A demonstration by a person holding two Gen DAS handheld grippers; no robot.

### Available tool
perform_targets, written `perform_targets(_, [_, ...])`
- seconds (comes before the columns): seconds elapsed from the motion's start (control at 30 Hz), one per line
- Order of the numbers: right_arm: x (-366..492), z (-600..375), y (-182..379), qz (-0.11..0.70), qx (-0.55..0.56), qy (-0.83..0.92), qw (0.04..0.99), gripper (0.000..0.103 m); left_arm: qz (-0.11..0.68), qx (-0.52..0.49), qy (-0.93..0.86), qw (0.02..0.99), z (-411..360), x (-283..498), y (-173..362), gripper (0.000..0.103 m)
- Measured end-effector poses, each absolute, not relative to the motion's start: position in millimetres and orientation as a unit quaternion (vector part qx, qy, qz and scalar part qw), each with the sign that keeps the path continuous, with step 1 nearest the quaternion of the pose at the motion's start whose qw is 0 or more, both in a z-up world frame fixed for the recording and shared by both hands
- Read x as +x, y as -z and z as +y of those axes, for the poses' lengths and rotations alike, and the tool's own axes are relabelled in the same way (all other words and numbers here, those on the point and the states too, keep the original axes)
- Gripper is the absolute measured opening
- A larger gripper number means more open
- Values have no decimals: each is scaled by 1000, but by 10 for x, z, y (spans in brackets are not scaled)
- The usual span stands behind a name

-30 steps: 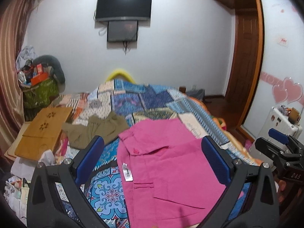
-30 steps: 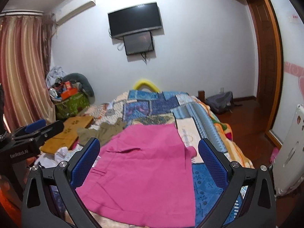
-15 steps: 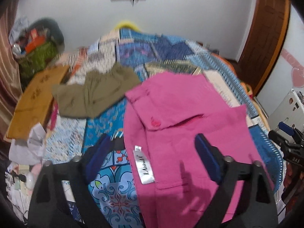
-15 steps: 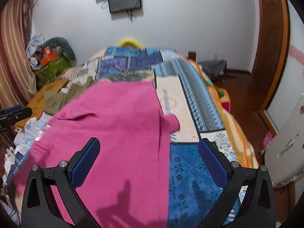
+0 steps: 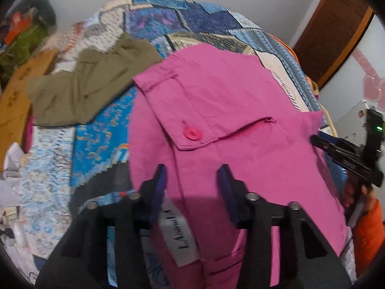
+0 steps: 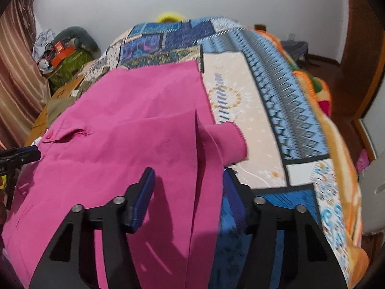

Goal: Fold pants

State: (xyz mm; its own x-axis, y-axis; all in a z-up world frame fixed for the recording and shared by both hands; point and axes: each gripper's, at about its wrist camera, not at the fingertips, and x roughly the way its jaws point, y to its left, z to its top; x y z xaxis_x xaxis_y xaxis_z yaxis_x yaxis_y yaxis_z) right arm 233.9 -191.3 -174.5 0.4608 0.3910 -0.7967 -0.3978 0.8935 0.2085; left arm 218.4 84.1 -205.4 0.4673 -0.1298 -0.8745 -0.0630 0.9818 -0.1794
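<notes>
Bright pink pants [image 5: 228, 101] lie spread on the patterned bedspread [image 5: 101, 130], waistband flap with a pink button [image 5: 192, 133] turned over and a white label [image 5: 178, 236] near me. My left gripper [image 5: 192, 180] hangs low over the waist end; its jaws are closing with pink cloth between them, the pads not visibly pinching. In the right wrist view, my right gripper [image 6: 187, 187] straddles the right edge of the pants [image 6: 134, 125] below a curled leg end [image 6: 228, 139]. Its jaws are closing too, with cloth between them and not clamped.
Olive-green pants [image 5: 91, 82] lie crumpled on the bed's left, beside a tan cardboard piece [image 5: 14, 96]. A person's orange sleeve [image 5: 368, 228] is at the right. Piled bags [image 6: 69, 57] stand by the curtain, a wooden door [image 5: 332, 29] at the far right, a white object [image 6: 375, 192] off the bed's edge.
Both grippers have dropped and tilted down toward the pink pants, from looking across the room to hovering just over the cloth. Both pairs of jaws have narrowed from wide apart.
</notes>
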Motion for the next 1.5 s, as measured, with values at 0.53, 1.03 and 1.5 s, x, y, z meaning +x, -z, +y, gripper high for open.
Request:
perform_targets(0.53, [2367,-1856,1877,479,-34,-236,845,3,486,31,-40,872,676,2211,2072,7])
perform_targets(1.03, [2350,-1947,1511,475,-42,-211,853,45,470,-58,-28,880,1040,2266,1700,53])
perform_targets(1.5, [2946,-1921,1834,498,-8,-193,845,49,519,-83,-1,851,969,2688,2105,48])
